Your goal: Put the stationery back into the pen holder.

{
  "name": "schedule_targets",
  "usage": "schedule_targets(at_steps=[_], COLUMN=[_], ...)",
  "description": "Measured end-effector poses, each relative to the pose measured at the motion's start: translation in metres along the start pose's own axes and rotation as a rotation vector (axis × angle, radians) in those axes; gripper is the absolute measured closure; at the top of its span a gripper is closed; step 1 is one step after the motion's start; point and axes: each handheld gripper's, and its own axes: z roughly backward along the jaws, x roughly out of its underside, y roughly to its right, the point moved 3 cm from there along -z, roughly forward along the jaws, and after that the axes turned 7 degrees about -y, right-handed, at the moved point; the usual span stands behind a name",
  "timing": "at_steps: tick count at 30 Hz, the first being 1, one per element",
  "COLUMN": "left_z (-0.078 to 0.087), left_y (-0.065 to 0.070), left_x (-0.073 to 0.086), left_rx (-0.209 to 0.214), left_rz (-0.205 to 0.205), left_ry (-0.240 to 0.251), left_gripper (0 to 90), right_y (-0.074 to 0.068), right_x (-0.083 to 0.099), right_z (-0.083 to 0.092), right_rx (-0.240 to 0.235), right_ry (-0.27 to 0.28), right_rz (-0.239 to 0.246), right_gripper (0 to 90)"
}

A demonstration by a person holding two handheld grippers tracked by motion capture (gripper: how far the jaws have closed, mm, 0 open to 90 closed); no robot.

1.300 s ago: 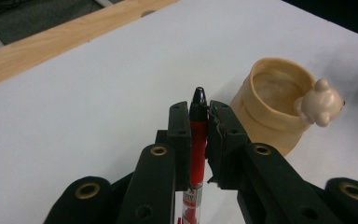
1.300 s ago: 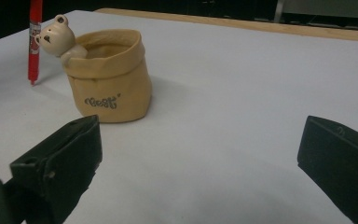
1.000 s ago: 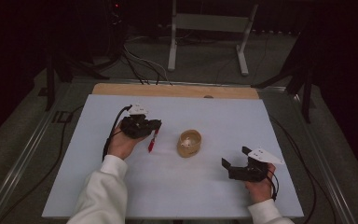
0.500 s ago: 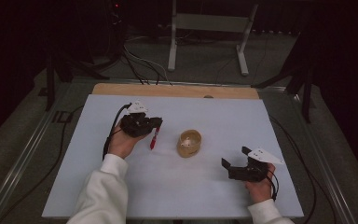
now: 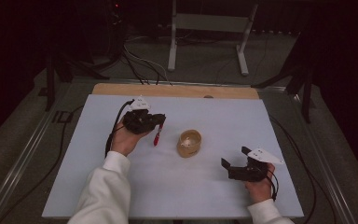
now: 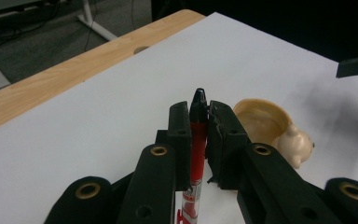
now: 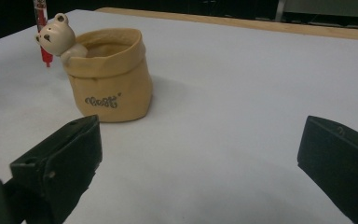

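- Pen (image 6: pixel 196 154), red with a black cap, sits clamped between the jaws of the left gripper (image 5: pixel 159 122); it hangs tip-down above the white table (image 5: pixel 121 186), just left of the pot in the high view.
- Pot (image 5: pixel 189 143), tan and shaped like a small sack with a bear figure (image 7: pixel 55 36) at its rim, stands upright near the table's middle; its mouth is open and looks empty as far as I can tell.
- Step in hand, as I judge it: pen picked up and carried, not yet over the pot's mouth.
- Next move likely calls for shifting the pen sideways over the opening, keeping it upright, lowering it in, then releasing.
- Right gripper (image 5: pixel 235 164) rests low on the table to the right of the pot, well apart from it; jaws stand wide, nothing between them.
- In the way: the bear figure juts above the rim on the side facing the pen, so the tip could catch on it. Pot looks light; a knock might tip it.
- Around: wooden strip (image 5: pixel 177 90) along the far table edge, cables (image 5: pixel 140 63) and a stand (image 5: pixel 205 28) on the floor beyond.
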Motion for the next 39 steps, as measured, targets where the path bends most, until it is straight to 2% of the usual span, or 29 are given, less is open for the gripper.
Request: schedule_targets(at_steps=[22, 39], left_z=[0.002, 0.001], left_y=[0.006, 0.014], left_x=[-0.024, -0.039], left_rx=[0.046, 0.074], left_rz=[-0.01, -0.014], left_ry=[0.076, 0.111], left_gripper=[80.9, 80.8], right_y=[0.0, 0.0], right_x=[0.0, 0.0], right_z=[0.0, 0.0], right_rx=[-0.002, -0.001], right_ry=[-0.001, -0.003], right_rz=[0.001, 0.001], right_gripper=[0.0, 0.0])
